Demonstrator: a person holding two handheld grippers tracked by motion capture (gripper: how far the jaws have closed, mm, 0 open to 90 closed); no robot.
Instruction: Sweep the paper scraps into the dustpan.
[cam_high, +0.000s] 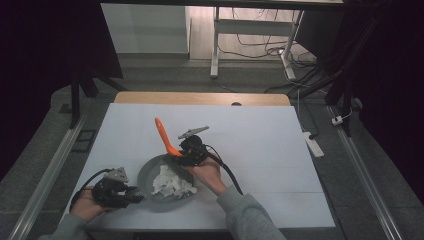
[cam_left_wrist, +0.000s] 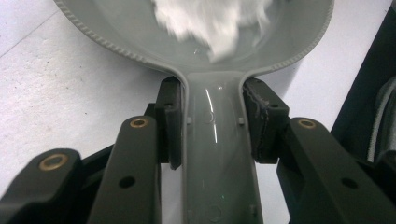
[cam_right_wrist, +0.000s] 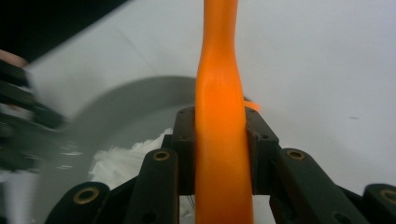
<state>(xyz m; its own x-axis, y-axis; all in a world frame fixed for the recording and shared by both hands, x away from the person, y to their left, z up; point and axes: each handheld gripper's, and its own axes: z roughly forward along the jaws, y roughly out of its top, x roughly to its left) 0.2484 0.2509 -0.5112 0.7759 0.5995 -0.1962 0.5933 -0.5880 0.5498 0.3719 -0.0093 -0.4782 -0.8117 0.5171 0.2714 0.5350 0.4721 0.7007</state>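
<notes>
Pointing up and toward the upper left of the high view, the orange utensil (cam_high: 163, 135) runs its long axis from the right tool (cam_high: 186, 152) near frame centre out to a rounded free end above the white surface (cam_high: 260, 135); in the right gripper view the same utensil (cam_right_wrist: 222, 140) rises straight up the middle of the frame, clamped between the two black jaws, whose pads press its sides. It is a smooth, glossy, slender orange piece, widening a little where the jaws grip it; what sort of head it has I cannot tell. The grey pan (cam_high: 150, 175) sits at the lower centre of the high view, its handle pointing toward the lower left, where the left tool (cam_high: 131, 195) is closed on it; in the left gripper view the handle (cam_left_wrist: 217, 154) runs up the middle between the pads to the round bowl with a beaded rim. Crumpled white paper (cam_high: 172, 182) lies in the pan, just below the right tool. The pan lies near the bottom edge of the surface, while the upper and right parts of the sheet lie bare, with a wooden strip (cam_high: 200, 98) along the far edge.
</notes>
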